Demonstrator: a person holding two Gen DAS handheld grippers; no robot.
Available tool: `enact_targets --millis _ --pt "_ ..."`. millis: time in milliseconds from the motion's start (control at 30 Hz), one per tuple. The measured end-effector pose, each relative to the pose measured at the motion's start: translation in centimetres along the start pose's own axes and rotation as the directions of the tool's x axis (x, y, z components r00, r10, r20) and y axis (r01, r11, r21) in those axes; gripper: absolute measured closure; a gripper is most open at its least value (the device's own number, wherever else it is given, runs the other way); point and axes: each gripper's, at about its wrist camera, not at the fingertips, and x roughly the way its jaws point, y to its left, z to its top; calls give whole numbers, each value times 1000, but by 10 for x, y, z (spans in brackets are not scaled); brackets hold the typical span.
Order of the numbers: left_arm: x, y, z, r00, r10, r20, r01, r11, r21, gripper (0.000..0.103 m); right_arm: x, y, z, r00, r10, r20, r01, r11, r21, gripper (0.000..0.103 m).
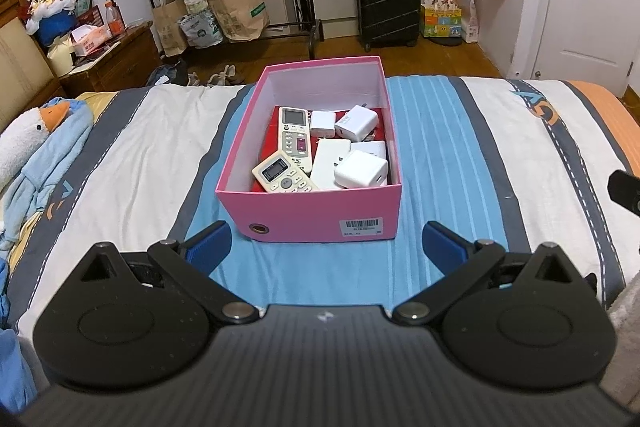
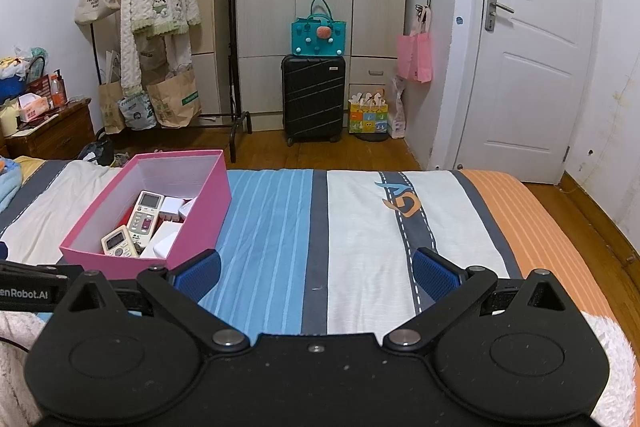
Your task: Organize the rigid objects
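A pink open box (image 1: 308, 213) stands on the striped bed; it also shows in the right wrist view (image 2: 100, 261) at the left. Inside lie two white remotes (image 1: 295, 138) (image 1: 284, 175), also seen in the right wrist view (image 2: 145, 215), and several white charger blocks (image 1: 362, 169). My left gripper (image 1: 326, 247) is open and empty, just in front of the box's near wall. My right gripper (image 2: 316, 273) is open and empty, over the bedspread to the right of the box.
A plush duck in blue cloth (image 1: 40, 143) lies at the bed's left. A black suitcase (image 2: 313, 97), a clothes rack (image 2: 236, 27) and paper bags stand on the floor beyond the bed. A nightstand (image 1: 112, 63) is at far left. A white door (image 2: 532, 67) is right.
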Motion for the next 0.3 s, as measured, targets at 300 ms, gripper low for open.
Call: enact_targets --millis 300 --pt "2 0 -1 1000 12 -6 -12 1000 5 0 0 0 -2 1000 -4 -5 4 1000 -1 0"
